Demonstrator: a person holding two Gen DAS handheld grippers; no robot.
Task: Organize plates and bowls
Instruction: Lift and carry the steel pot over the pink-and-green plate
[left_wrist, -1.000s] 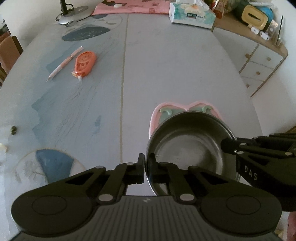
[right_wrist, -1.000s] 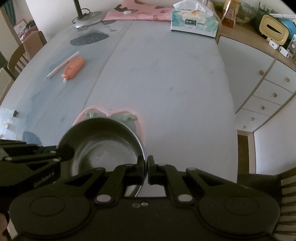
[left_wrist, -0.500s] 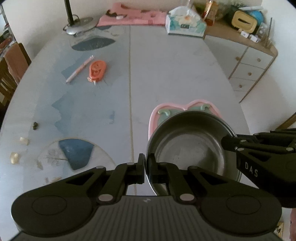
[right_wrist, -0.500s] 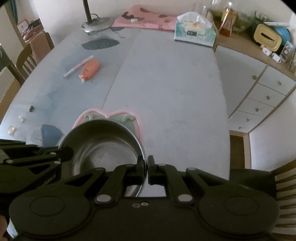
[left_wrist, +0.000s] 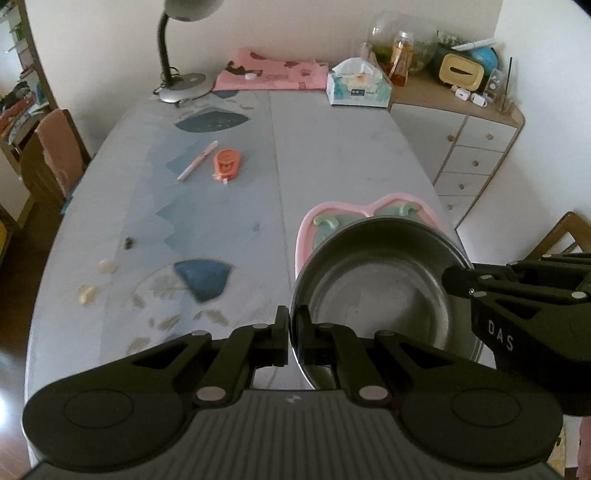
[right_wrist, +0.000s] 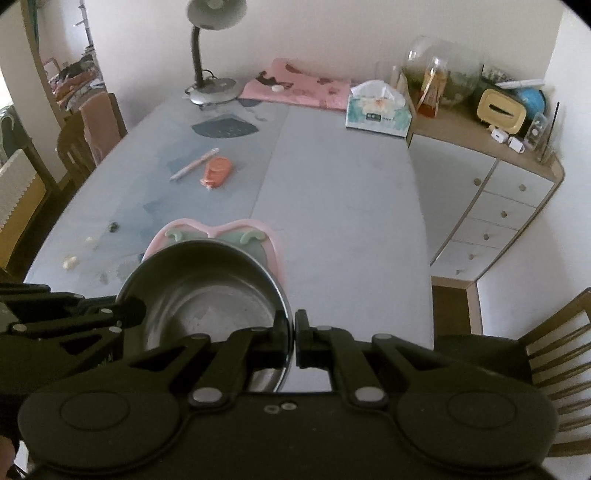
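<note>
Task looks early or midway: one bowl (left_wrist: 380, 291) in hand, one pink plate (left_wrist: 306, 236) on the bench (left_wrist: 332, 158); no stack or sorted pile in view, so the placing is judged not yet done

Left tool (left_wrist: 291, 332) pinched tight on the bowl's left rim, jaws all but touching across the thin metal. Right tool (right_wrist: 294, 334) clamped likewise on the right rim. Bowl hangs between the two, just ahead of the tips, mouth up, apparently clear of the bench

Plate lies beyond and below the bowl, partly hidden by it; contact between them cannot be told

Pen (left_wrist: 197, 160) and orange tape gadget (left_wrist: 226, 164) far ahead, left
</note>
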